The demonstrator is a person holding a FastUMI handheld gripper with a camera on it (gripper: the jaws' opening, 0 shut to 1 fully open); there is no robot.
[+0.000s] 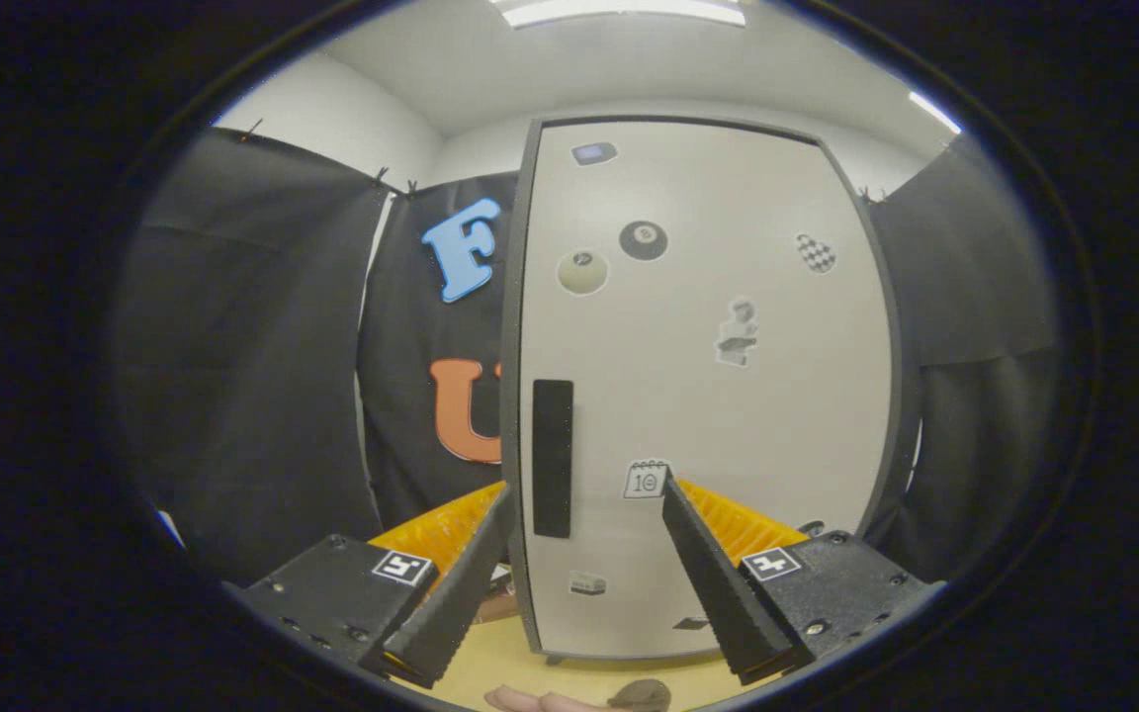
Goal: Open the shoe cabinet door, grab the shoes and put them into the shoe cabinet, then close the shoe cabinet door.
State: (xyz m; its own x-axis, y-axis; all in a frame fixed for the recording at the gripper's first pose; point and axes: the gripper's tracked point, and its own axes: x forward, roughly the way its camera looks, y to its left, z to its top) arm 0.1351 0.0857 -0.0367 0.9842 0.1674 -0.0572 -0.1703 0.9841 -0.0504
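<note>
Gripper (584, 494) faces shoe cabinet (708, 386), fingers spread wide apart, gripping nothing. Cabinet stands upright on tabletop (520, 663), door (718, 415) closed, stickers scattered across front. Dark vertical handle (552, 458) near door's left edge, between fingertips, just beyond them. Shoes (579, 700) lie at tabletop's near edge, below fingers, partly cut off. Black cloth wall (253, 356) behind cabinet.
</note>
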